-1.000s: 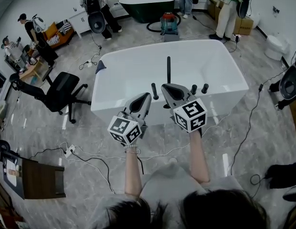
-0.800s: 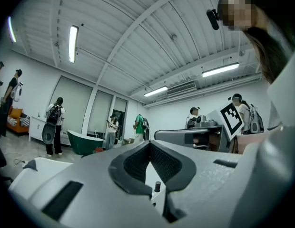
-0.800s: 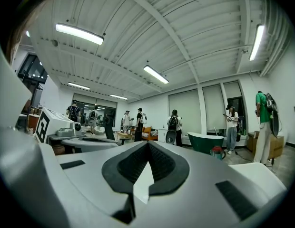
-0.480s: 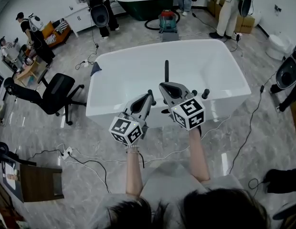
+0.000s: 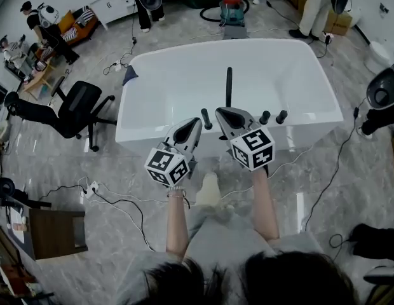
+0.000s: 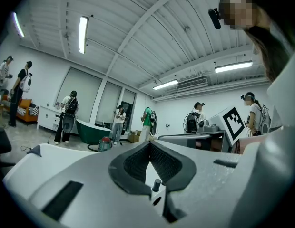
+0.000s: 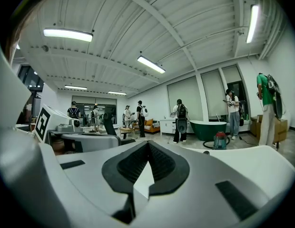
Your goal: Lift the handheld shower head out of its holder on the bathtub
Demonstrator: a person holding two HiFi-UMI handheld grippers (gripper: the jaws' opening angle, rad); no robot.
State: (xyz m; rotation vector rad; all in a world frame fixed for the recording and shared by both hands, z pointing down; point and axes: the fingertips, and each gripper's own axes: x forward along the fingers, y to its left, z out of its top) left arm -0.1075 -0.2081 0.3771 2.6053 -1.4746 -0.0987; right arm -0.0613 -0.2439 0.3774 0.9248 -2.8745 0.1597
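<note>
The black handheld shower head [image 5: 229, 86] stands upright in its holder on the near rim of the white bathtub [image 5: 159, 75]. Black knobs [image 5: 206, 118] [image 5: 265, 117] flank it on that rim. My left gripper [image 5: 197, 123] is held level in front of the rim, left of the shower head, shut and empty. My right gripper [image 5: 220, 113] is beside it, just below the shower head, also shut with nothing in it. In the left gripper view the left gripper [image 6: 150, 145] shows a black knob [image 6: 157, 185] beyond its jaws. The right gripper [image 7: 148, 144] faces the tub's white rim [image 7: 242, 163].
A black office chair [image 5: 79, 114] stands left of the tub. Cables [image 5: 121, 202] trail over the marble floor. A red vacuum [image 5: 234, 9] and several people are behind the tub. A wooden table [image 5: 54, 234] is at the lower left.
Both grippers have gone forward and down together toward the tub's near rim. Their jaws look the same as before.
</note>
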